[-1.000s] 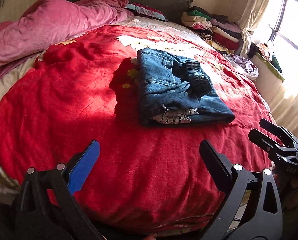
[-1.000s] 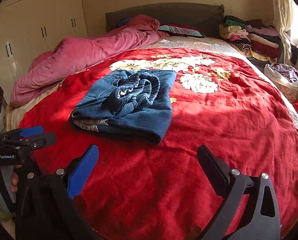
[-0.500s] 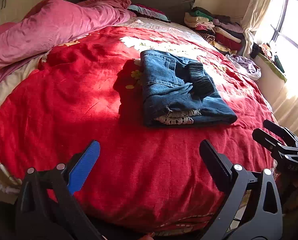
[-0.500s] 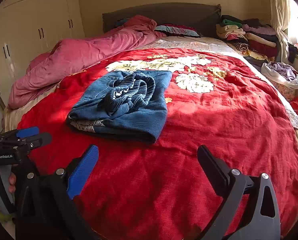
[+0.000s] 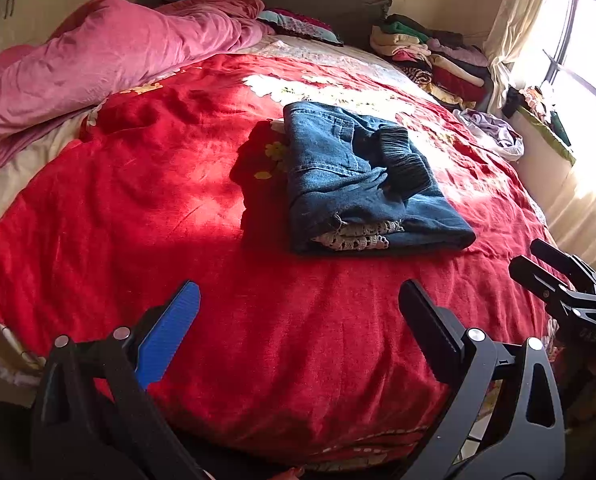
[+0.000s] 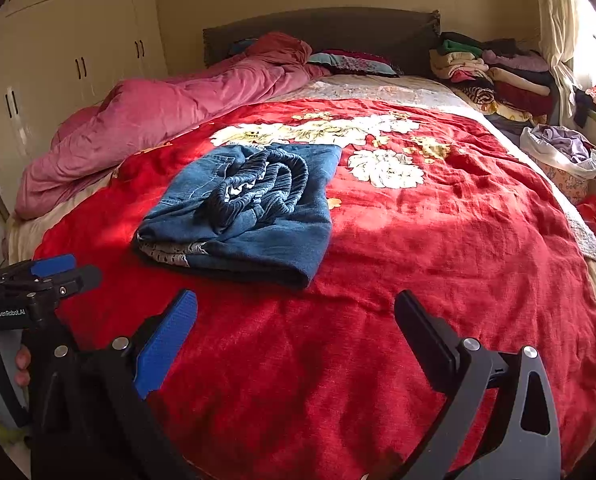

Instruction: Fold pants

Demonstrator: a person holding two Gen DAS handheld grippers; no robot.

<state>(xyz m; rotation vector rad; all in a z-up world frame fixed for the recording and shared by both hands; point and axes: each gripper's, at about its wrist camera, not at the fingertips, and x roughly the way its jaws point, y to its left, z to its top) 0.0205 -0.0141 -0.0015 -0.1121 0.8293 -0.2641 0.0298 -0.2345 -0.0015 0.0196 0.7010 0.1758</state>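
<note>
Left wrist view: the left tongs (image 5: 298,312) hang released and empty over the near edge of the red blanket (image 5: 138,208). The right tongs (image 6: 296,316) are likewise spread wide, gripping nothing. Farther out, the jeans (image 6: 250,208) lie mid-bed in 1 compact folded stack, waistband bunched on top. Folding looks finished; at most, the next move calls for tidying that waistband.
</note>
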